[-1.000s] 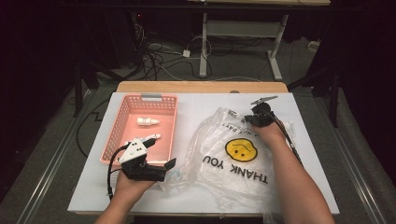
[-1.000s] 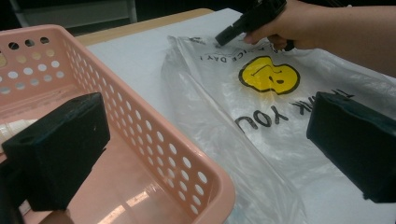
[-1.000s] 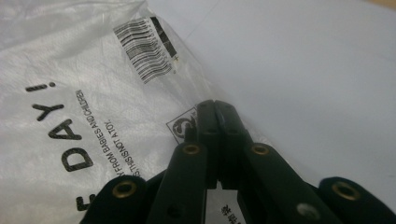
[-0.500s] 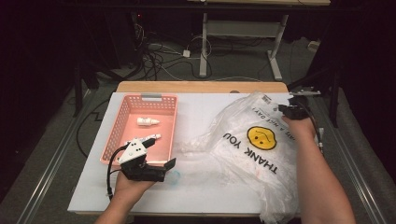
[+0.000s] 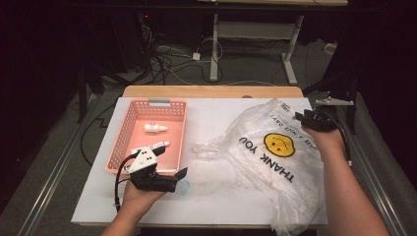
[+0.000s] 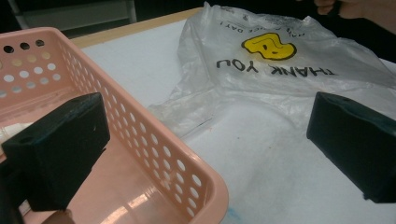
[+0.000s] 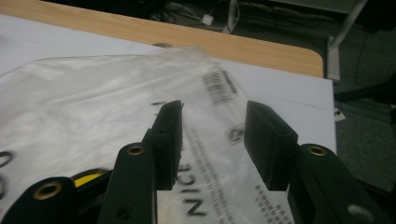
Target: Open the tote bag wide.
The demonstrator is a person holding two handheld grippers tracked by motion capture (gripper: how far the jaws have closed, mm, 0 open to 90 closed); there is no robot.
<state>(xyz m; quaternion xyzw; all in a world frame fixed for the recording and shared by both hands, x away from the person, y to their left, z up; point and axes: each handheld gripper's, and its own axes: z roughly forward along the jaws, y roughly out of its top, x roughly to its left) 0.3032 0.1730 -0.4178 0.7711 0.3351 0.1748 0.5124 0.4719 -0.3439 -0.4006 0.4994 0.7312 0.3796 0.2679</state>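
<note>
Plastic bag (image 5: pixel 275 162) spread flat near table's right edge, long axis near-to-far. Right gripper (image 5: pixel 311 119) at bag's far right corner, jaws just opened, gripping nothing. Left gripper (image 5: pixel 169 179) open by basket (image 5: pixel 129 129).

left forearm comes in from the bottom left of the high view, hand wrapped under the left gripper (image 5: pixel 181 176), which lies low and roughly level, pointing to the right of that view. its jaws stand wide apart in the left gripper view, nothing pressed between the pads. right forearm reaches long from the bottom right, up toward the far right, wrist nearly straight. right hand (image 5: pixel 322 137) grips the right gripper (image 5: pixel 301 117), pointing toward the left of the high view. in the right gripper view its jaws have just been opening and stand part open, a clear gap between the pads, no pad pressing on anything.
</note>
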